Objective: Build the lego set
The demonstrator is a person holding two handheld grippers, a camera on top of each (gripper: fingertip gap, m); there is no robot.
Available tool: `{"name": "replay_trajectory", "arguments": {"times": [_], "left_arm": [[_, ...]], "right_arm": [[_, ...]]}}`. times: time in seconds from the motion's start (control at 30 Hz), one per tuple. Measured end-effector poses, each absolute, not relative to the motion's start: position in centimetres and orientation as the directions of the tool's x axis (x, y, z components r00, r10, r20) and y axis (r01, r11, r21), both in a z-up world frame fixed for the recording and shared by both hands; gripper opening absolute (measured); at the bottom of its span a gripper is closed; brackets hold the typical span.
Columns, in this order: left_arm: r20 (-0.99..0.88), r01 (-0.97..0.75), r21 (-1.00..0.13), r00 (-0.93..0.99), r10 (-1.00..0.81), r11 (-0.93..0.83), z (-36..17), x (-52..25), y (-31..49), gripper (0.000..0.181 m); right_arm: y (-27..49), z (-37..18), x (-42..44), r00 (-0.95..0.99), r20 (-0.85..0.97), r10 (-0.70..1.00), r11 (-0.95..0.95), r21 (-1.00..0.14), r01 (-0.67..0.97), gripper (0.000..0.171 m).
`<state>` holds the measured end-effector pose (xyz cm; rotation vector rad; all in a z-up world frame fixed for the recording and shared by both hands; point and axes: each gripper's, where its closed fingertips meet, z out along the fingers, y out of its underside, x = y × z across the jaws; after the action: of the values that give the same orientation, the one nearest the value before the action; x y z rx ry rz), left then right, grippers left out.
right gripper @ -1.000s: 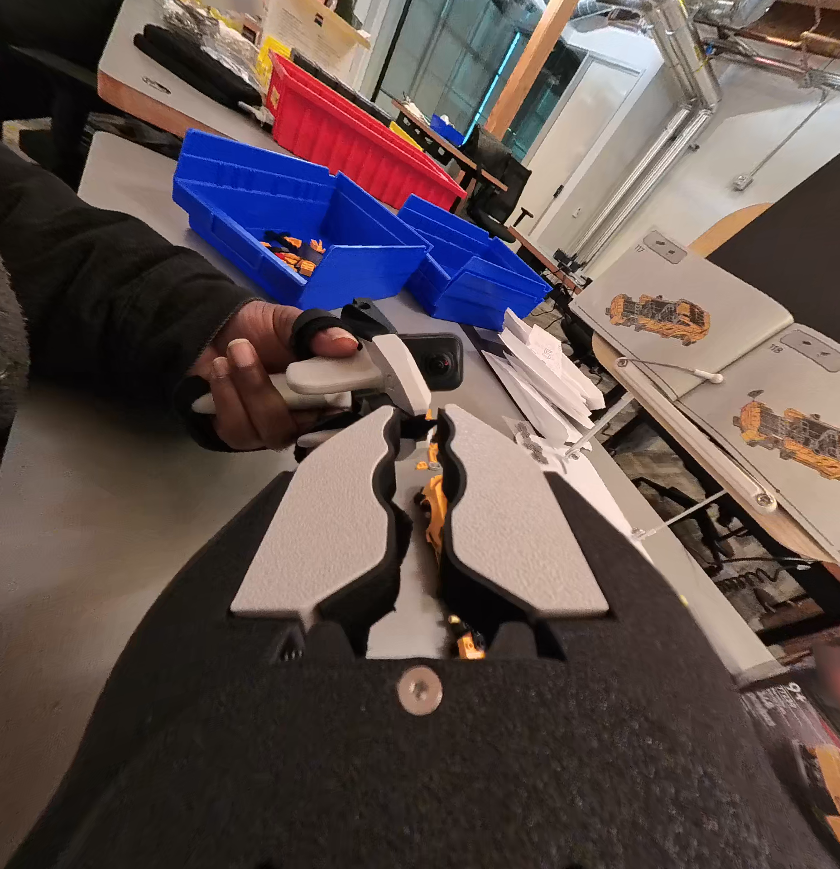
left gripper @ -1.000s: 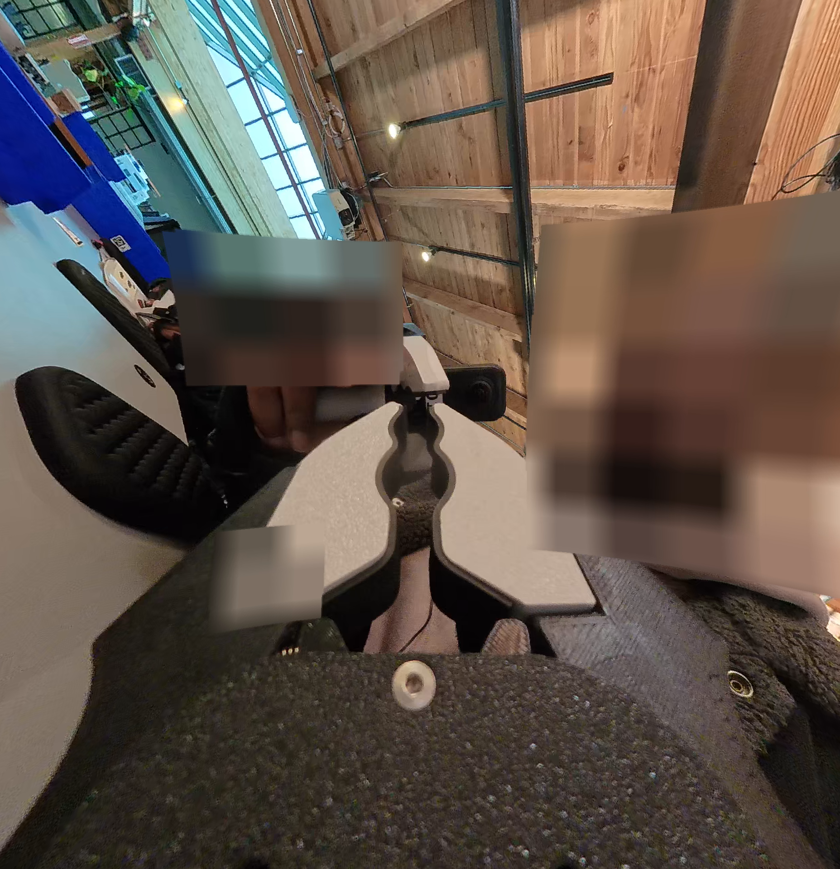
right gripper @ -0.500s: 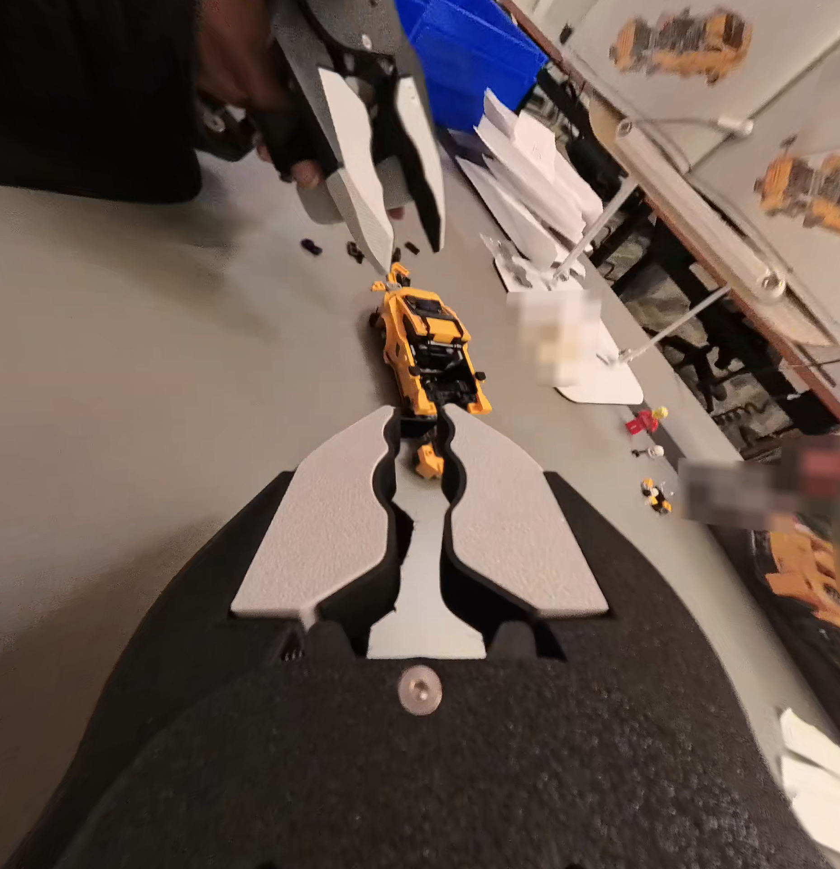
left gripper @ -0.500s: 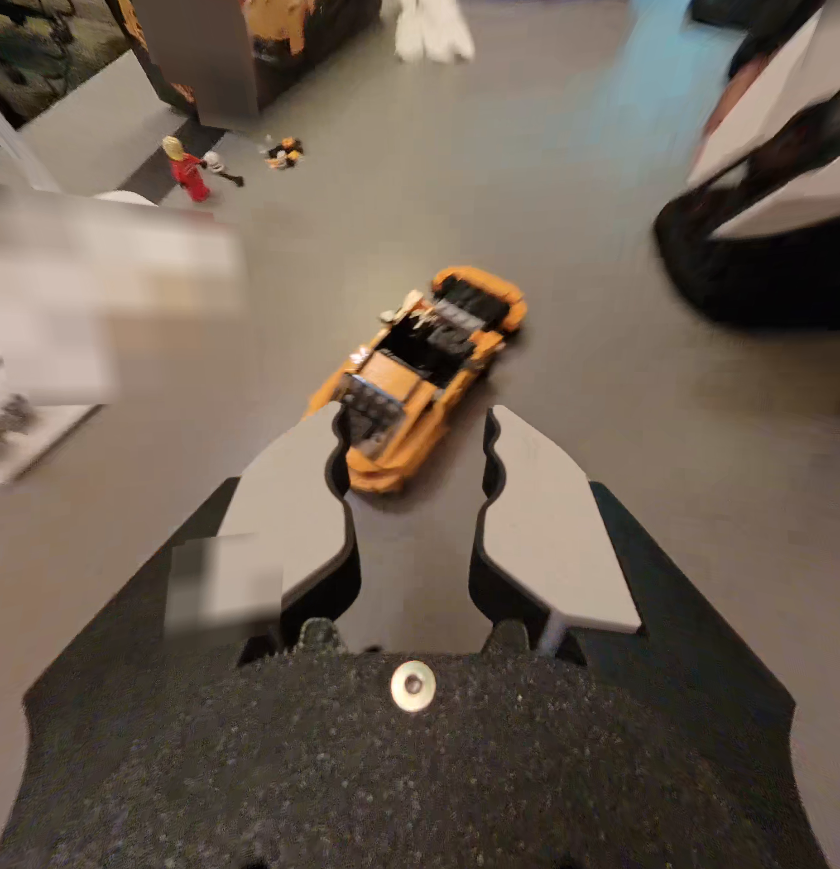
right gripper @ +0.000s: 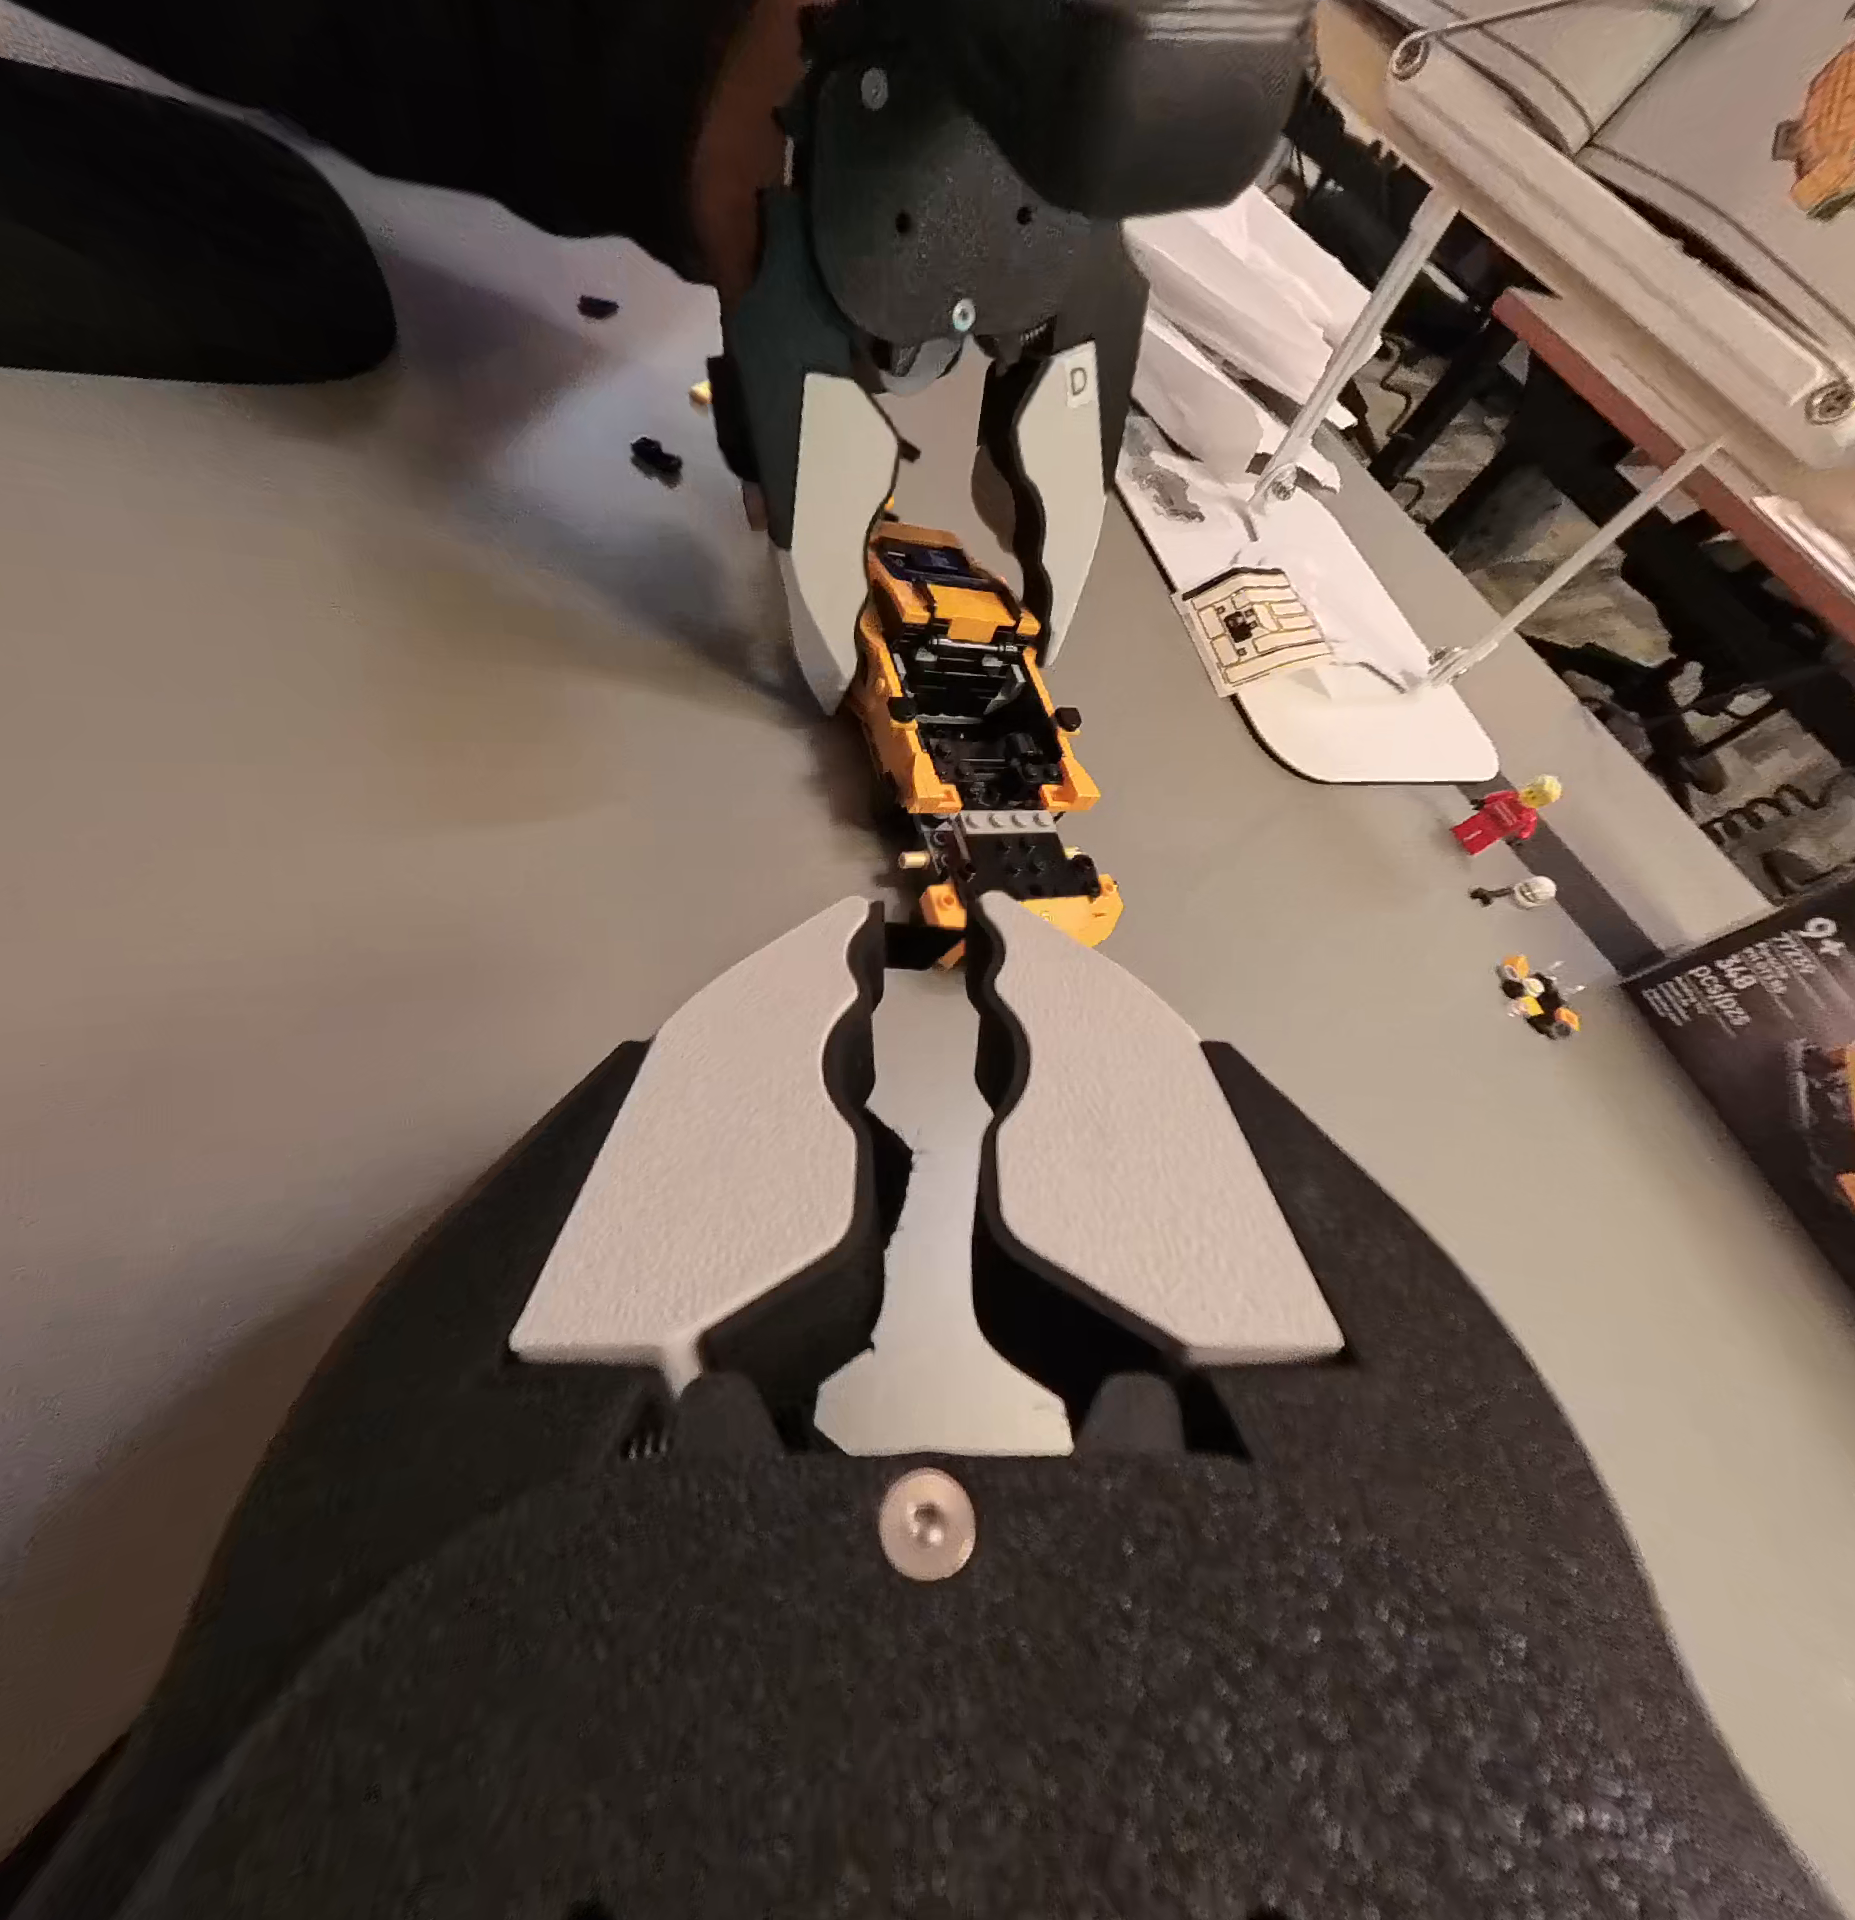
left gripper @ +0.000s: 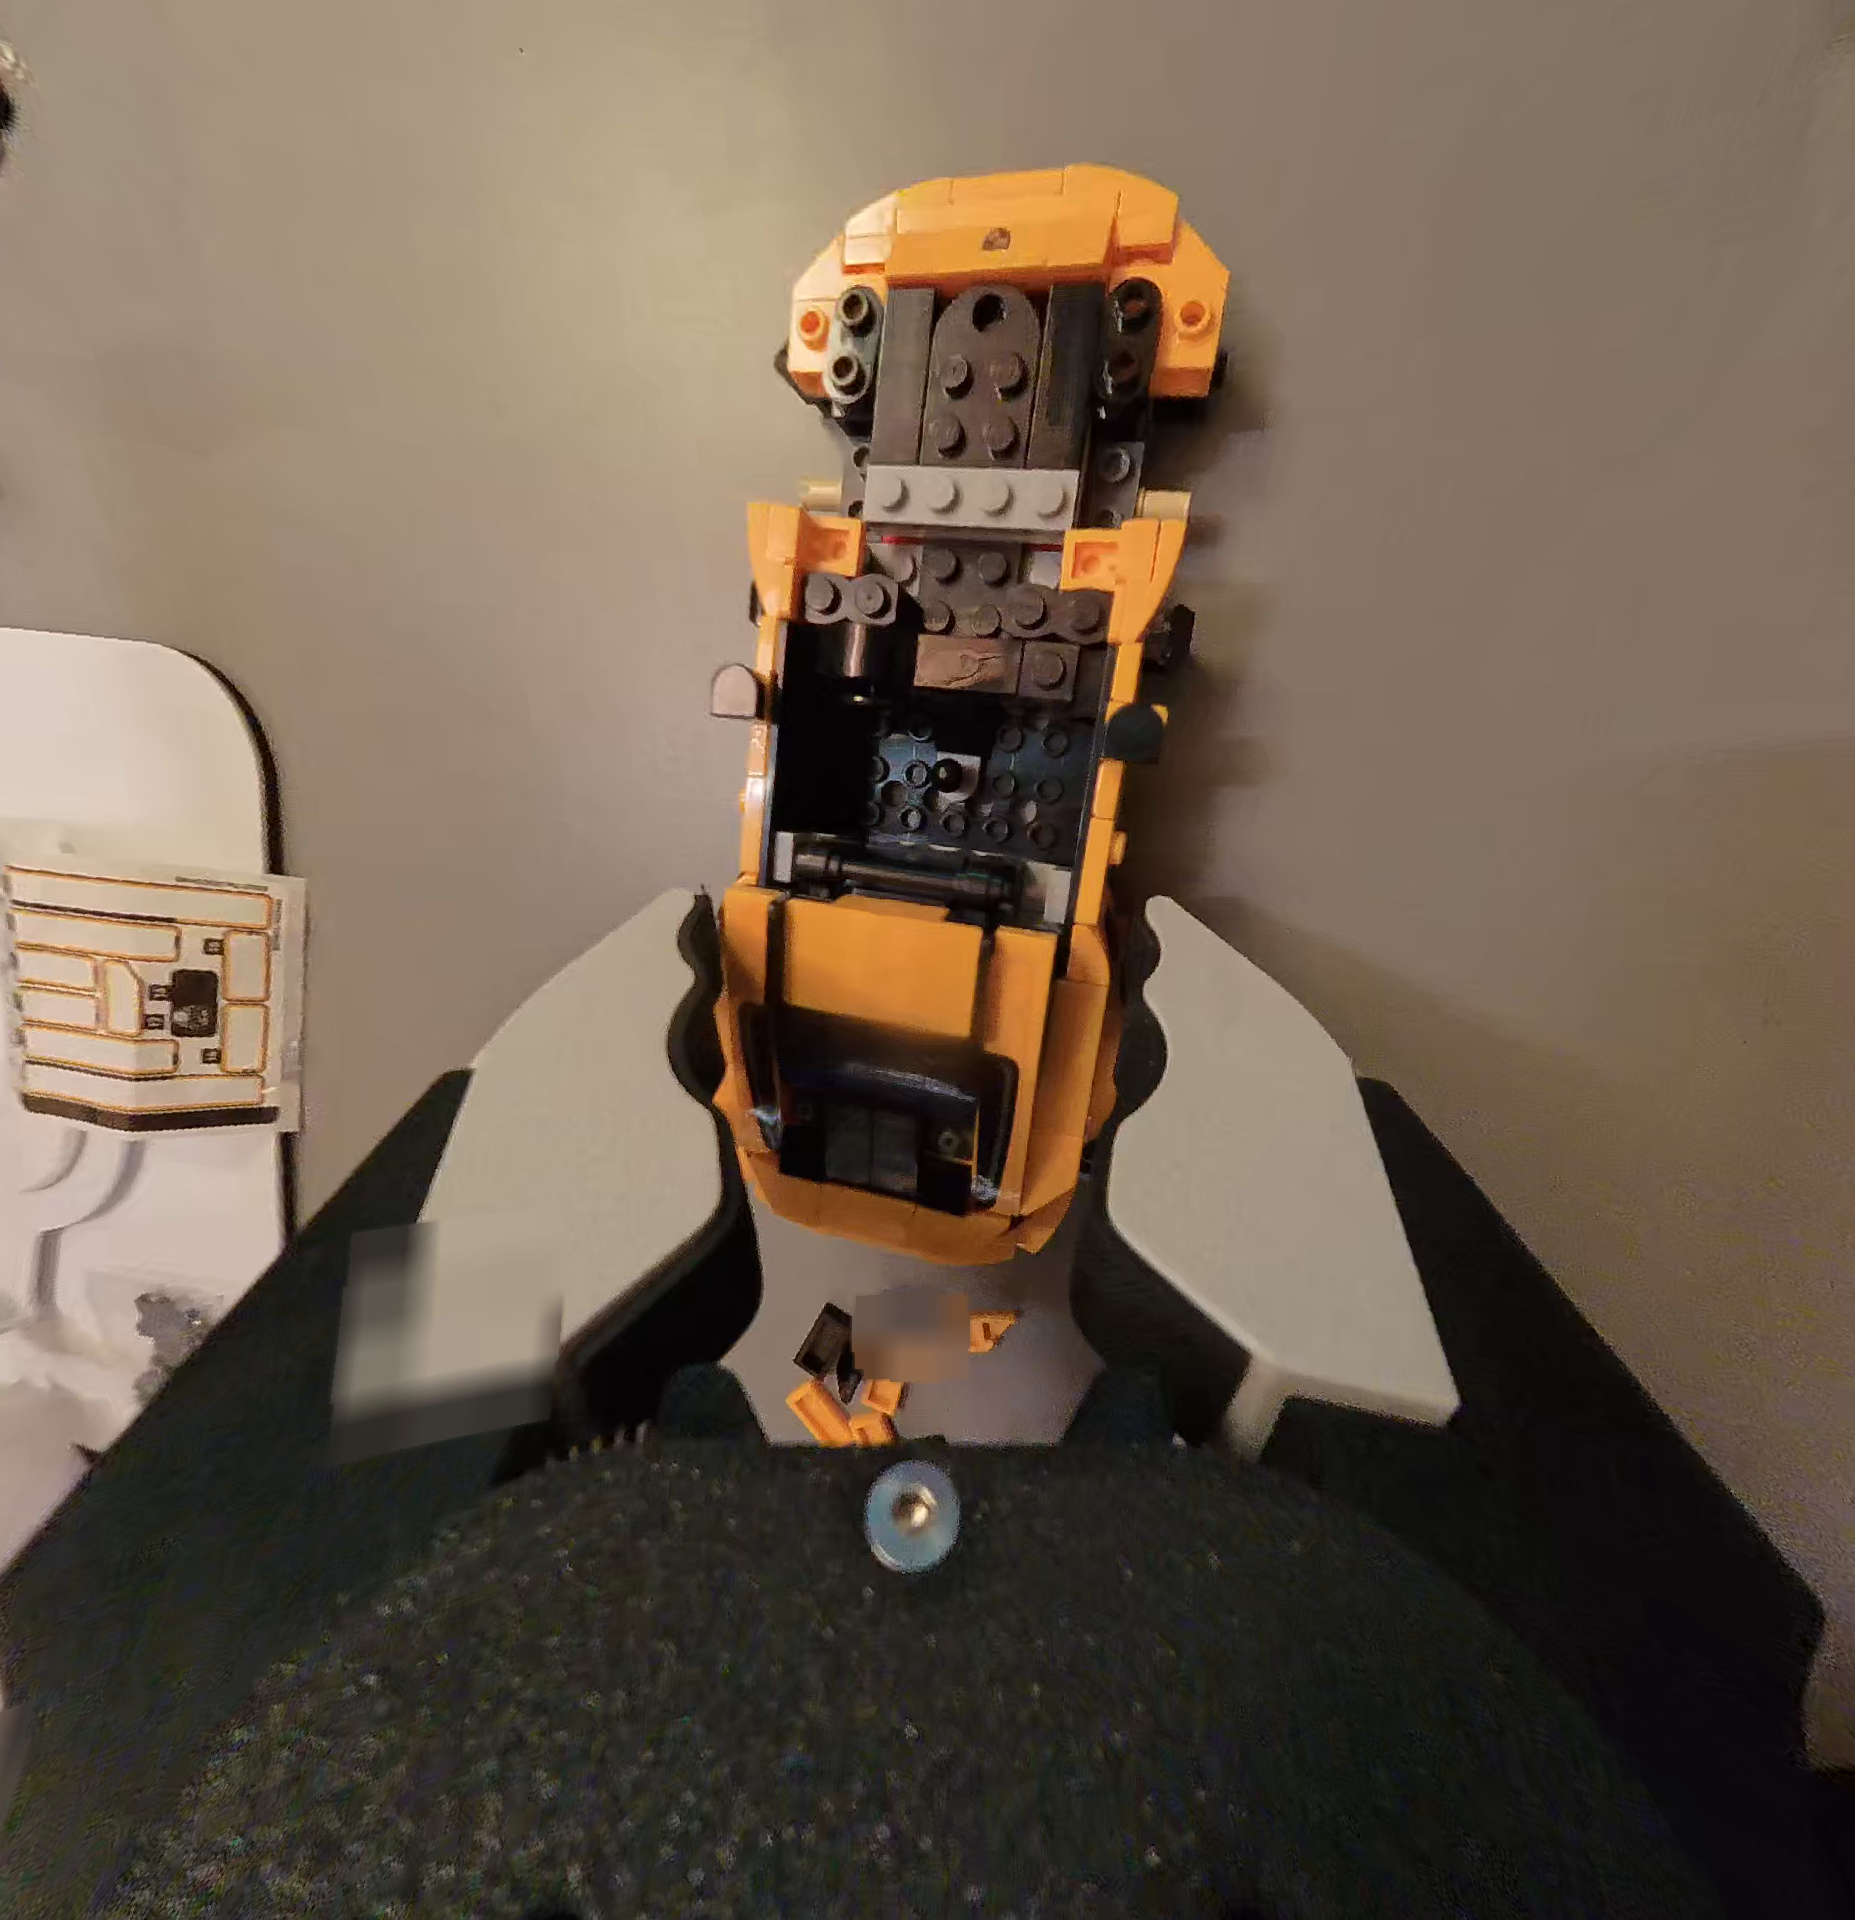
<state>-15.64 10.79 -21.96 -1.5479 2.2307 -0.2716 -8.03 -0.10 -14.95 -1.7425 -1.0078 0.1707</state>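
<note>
The orange car (left gripper: 944,727) lies on the grey bench (left gripper: 383,364), and its long axis runs from my left hand-held gripper (left gripper: 918,1039) straight to my right hand-held gripper (right gripper: 923,935). In the left wrist view the car points away from me along the fingers: the closed orange end with the dark panel is the near end, and the rounded end with open black studs is the far end. The middle of the car is open on top and I see black plates inside. My left hand-held gripper is apart, one finger on each side of the near end of the car. In this view small gaps show beside the car, so I cannot tell if the pads touch it. In the right wrist view this gripper comes down steeply from above, with its tips at the bench beside the car. My right hand-held gripper is lower and more flat over the bench, and its fingers are almost together, with only a narrow gap. Its tips are at the rounded end of the car; whether they pinch some small part there I cannot tell. Some loose orange and black pieces (left gripper: 845,1392) lie on the bench between the left fingers, just behind the car. At the side are a sticker sheet (right gripper: 1255,629) on a white stand base (right gripper: 1390,743), a red minifigure (right gripper: 1505,816) and a dark box (right gripper: 1754,1049).
</note>
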Motion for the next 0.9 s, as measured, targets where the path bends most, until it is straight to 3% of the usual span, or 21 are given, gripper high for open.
{"name": "replay_trajectory", "arguments": {"times": [0.07, 0.2, 0.3, 0.43, 0.63, 0.9], "left_arm": [[-0.128, -0.871, -0.397, -0.261, -0.957, 0.29, -21.7, -15.7, 10.5, 0.072], [0.254, -0.91, -0.415, -0.084, -0.964, -0.03, -20.5, -16.3, 8.1, 0.072], [0.525, -0.917, -0.346, -0.012, -0.851, -0.201, -19.7, -17.2, 4.9, 0.072], [0.737, -0.911, -0.216, 0.084, -0.671, -0.351, -19.4, -18.2, 1.7, 0.072], [0.82, -0.901, -0.162, 0.103, -0.563, -0.401, -19.3, -18.8, 0.7, 0.072], [0.746, -0.905, -0.254, 0.042, -0.664, -0.343, -19.2, -19.3, 2.1, 0.075]], "right_arm": [[0.2, -15.2, -7.9, 0.626, 0.344, 0.7, -0.081, -0.832, 0.549, 0.014], [0.7, -15.0, -8.2, 0.582, 0.372, 0.723, -0.056, -0.808, 0.586, 0.014], [0.8, -15.0, -8.8, 0.513, 0.403, 0.758, -0.02, -0.771, 0.636, 0.014], [-0.2, -15.2, -10.0, 0.378, 0.392, 0.839, 0.025, -0.721, 0.693, 0.014], [-0.2, -16.0, -10.6, 0.291, 0.371, 0.882, 0.039, -0.672, 0.74, 0.014], [0.9, -16.2, -10.9, 0.267, 0.353, 0.897, 0.03, -0.651, 0.759, 0.014]]}}
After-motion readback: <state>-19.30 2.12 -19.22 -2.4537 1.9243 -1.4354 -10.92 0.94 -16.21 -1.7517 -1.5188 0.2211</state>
